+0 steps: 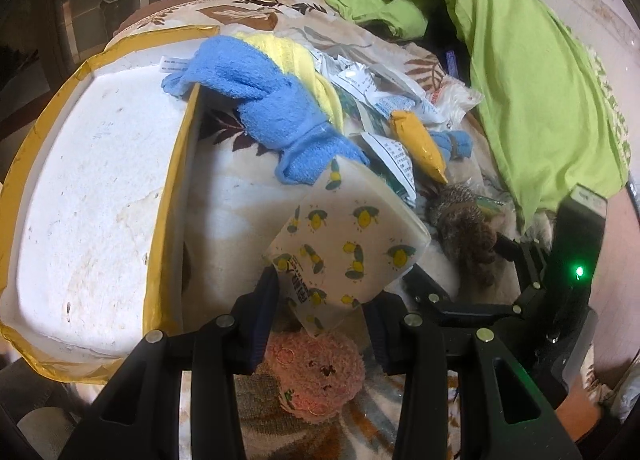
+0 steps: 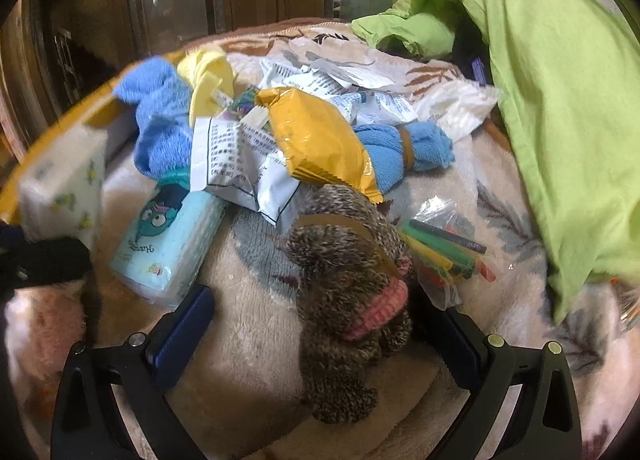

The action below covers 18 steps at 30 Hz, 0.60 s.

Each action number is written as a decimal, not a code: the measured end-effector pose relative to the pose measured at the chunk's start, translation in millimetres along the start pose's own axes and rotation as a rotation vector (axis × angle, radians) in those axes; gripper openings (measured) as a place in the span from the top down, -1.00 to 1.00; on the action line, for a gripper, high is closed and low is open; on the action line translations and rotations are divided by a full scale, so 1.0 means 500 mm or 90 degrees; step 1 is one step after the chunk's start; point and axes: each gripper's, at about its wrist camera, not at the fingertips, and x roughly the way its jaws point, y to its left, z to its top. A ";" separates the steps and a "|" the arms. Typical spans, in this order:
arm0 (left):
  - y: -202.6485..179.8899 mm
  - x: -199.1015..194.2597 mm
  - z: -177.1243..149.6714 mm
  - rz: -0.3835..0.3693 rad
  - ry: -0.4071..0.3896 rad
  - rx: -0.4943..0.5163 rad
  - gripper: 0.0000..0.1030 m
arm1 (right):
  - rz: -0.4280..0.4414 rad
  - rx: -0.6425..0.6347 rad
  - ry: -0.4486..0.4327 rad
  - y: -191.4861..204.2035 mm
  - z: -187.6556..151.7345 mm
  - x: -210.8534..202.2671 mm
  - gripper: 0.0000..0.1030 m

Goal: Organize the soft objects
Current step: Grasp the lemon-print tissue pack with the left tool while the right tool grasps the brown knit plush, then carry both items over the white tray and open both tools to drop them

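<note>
The left gripper [image 1: 320, 300] is clamped on a lemon-print tissue pack [image 1: 344, 244], its fingers [image 1: 264, 300] pressing the pack's near end so the pack juts forward, with a white foam box [image 1: 92, 195] to its left and a pink plush toy [image 1: 316, 372] beneath. The right gripper [image 2: 320, 324] stands wide apart and holds nothing. A speckled knitted sock bundle [image 2: 348, 292] lies on the blanket [image 2: 248, 340] between its fingers [image 2: 188, 324], nearer the right one; whether that finger touches it is unclear.
</note>
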 end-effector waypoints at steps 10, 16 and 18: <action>0.023 -0.024 0.011 -0.043 -0.026 -0.033 0.21 | 0.082 0.084 -0.019 -0.081 0.106 -0.124 -0.85; 0.022 -0.033 0.012 -0.049 -0.035 -0.026 0.21 | 0.065 0.145 0.074 -0.087 0.069 -0.078 -0.05; 0.018 -0.037 0.010 -0.046 -0.037 -0.017 0.21 | 0.048 0.114 0.089 -0.072 0.061 -0.067 -0.01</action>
